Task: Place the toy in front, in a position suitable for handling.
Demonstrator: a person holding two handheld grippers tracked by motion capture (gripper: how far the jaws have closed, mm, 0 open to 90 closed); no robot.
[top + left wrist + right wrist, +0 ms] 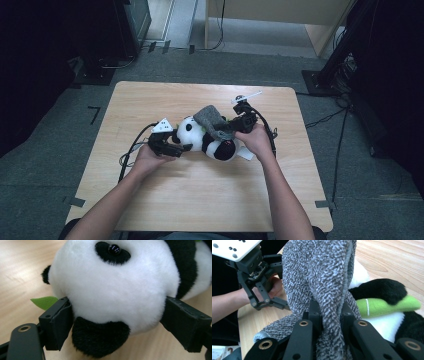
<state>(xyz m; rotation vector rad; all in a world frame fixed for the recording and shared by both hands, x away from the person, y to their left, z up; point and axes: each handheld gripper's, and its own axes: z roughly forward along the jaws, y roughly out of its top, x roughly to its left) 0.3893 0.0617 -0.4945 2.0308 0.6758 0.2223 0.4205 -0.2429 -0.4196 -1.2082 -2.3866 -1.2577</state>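
Note:
A black-and-white plush panda (200, 136) lies on the wooden table (200, 200). Its head (112, 285) sits between the jaws of my left gripper (117, 302), which stand wide at the fur on either side without squeezing it. My left gripper (177, 147) comes in from the panda's left. A grey fuzzy cloth (212, 120) drapes over the panda's body. My right gripper (329, 306) is shut on a fold of that cloth (319, 272), and it is at the panda's right (231, 129). A green felt piece (387, 306) lies on the panda's body.
A green felt leaf (43, 302) pokes out beside the head. A white tag (246, 154) lies by the right hand. Cables trail from both grippers across the table. Dark stands and a wooden cabinet (280, 12) are on the floor beyond the far edge.

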